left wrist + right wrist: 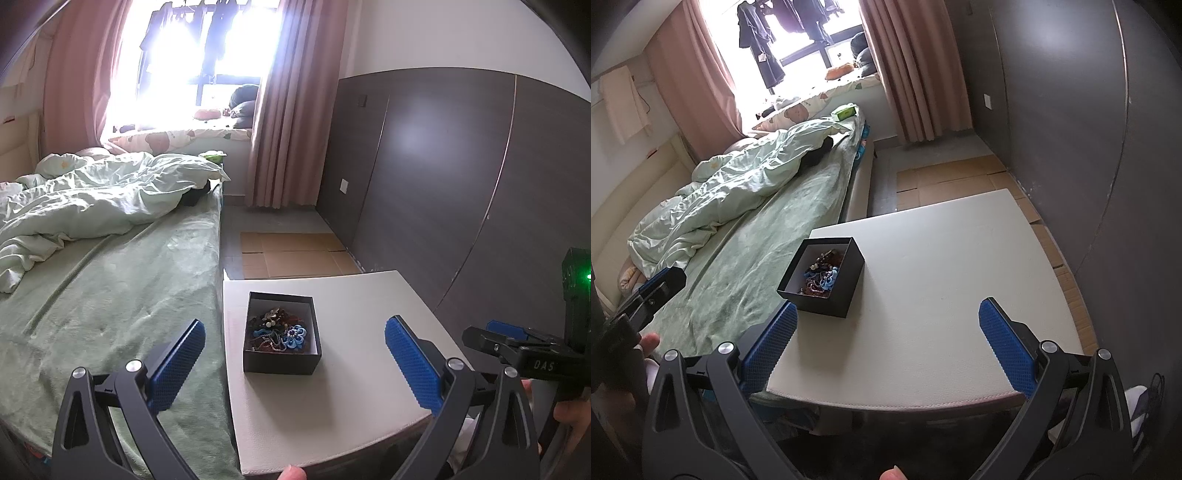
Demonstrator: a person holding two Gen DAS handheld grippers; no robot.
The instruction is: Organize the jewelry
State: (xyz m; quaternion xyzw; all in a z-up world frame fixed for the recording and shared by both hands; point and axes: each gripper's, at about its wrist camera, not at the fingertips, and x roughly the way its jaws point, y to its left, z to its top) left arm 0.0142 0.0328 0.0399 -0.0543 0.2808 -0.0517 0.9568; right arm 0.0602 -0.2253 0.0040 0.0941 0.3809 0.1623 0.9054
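A small black open box (281, 334) sits on a white table (351, 398). It holds a tangle of jewelry (277, 334): beads, chains and a blue flower piece (294, 336). My left gripper (294, 360) is open and empty, its blue pads either side of the box, a little nearer me. The right wrist view shows the box (823, 282) at the table's (942, 295) left side. My right gripper (886, 347) is open and empty over the table's near part, right of the box. The right gripper also shows in the left wrist view (506, 338).
A bed with a green sheet (110, 295) and rumpled duvet (92, 199) adjoins the table's left edge. Flattened cardboard (291, 254) lies on the floor beyond the table. A dark panelled wall (443, 177) runs along the right. Pink curtains (284, 110) frame a bright window.
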